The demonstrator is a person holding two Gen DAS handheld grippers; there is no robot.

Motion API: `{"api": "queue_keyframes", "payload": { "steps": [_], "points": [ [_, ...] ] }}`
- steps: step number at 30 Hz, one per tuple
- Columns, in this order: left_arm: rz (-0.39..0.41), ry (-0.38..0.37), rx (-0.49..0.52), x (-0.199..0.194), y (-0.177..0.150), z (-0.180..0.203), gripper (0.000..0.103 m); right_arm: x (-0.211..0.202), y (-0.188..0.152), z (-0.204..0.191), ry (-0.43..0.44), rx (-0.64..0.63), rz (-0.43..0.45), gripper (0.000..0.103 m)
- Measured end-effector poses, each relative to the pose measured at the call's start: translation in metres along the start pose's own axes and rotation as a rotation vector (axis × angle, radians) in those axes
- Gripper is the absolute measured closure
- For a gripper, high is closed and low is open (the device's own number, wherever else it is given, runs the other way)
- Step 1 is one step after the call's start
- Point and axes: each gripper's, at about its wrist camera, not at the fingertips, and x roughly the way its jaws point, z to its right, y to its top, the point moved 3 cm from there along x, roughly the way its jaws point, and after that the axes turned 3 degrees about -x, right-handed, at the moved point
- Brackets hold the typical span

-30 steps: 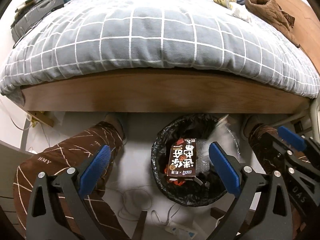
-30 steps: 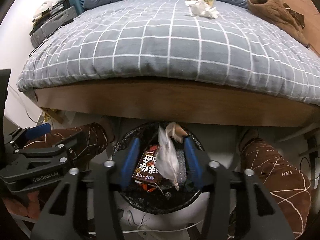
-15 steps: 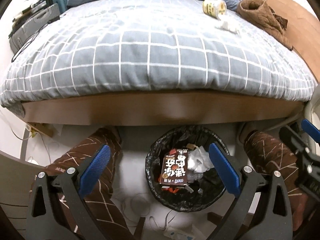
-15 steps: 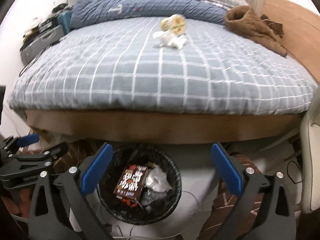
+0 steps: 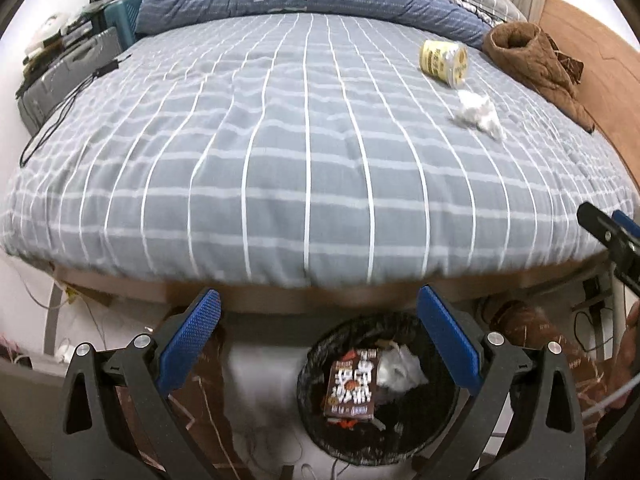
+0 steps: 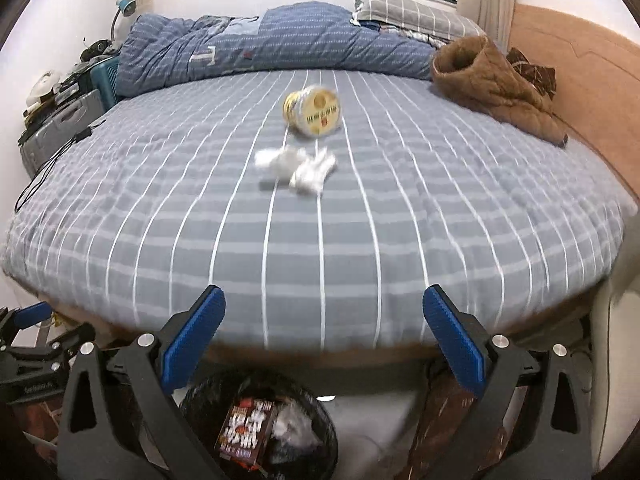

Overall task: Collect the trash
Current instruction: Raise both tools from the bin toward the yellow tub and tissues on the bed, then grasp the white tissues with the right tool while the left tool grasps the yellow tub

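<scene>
Grey checked bed [image 6: 320, 240] across mid-frame. Lined bin [image 5: 380, 392] at bottom centre, placed near for drops. Yellow tub [image 6: 314, 114] and crumpled tissue [image 6: 298, 166] upper centre, awaiting collection. Right gripper [image 6: 324, 336] and left gripper [image 5: 318, 336] spread wide, empty.

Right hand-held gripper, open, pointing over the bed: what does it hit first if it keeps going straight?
Probably the crumpled tissue, which lies near the centre line of the right hand-held gripper, with the yellow cup just behind. If it points lower, the grey checked duvet comes first; depth is unclear.
</scene>
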Motion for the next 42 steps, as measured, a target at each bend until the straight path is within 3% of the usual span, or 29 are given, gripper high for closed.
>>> {"api": "queue_keyframes", "payload": {
  "steps": [8, 15, 21, 26, 30, 36, 42],
  "points": [
    [0.020, -0.013, -0.015, 0.031, 0.063, 0.009, 0.006, 0.057, 0.061, 0.002, 0.025, -0.014, -0.003, 0.013],
    [0.030, -0.014, -0.012, 0.066, 0.117, 0.012, 0.006, 0.120, 0.093, -0.005, 0.059, -0.025, -0.045, 0.029],
    [0.032, -0.013, 0.005, 0.089, 0.141, 0.018, 0.006, 0.156, 0.098, -0.011, 0.085, -0.043, -0.090, 0.047],
    [0.030, -0.022, 0.029, 0.101, 0.148, 0.031, 0.006, 0.168, 0.098, -0.008, 0.114, -0.031, -0.108, 0.068],
    [0.019, -0.046, 0.033, 0.112, 0.154, 0.045, 0.006, 0.171, 0.098, -0.008, 0.132, -0.036, -0.113, 0.092],
    [0.042, -0.085, 0.065, 0.121, 0.168, 0.080, 0.006, 0.153, 0.102, 0.008, 0.133, -0.030, -0.070, 0.095],
    [0.090, -0.164, 0.104, 0.131, 0.204, 0.129, 0.006, 0.134, 0.114, 0.057, 0.083, -0.028, -0.033, 0.095]
  ]
}}
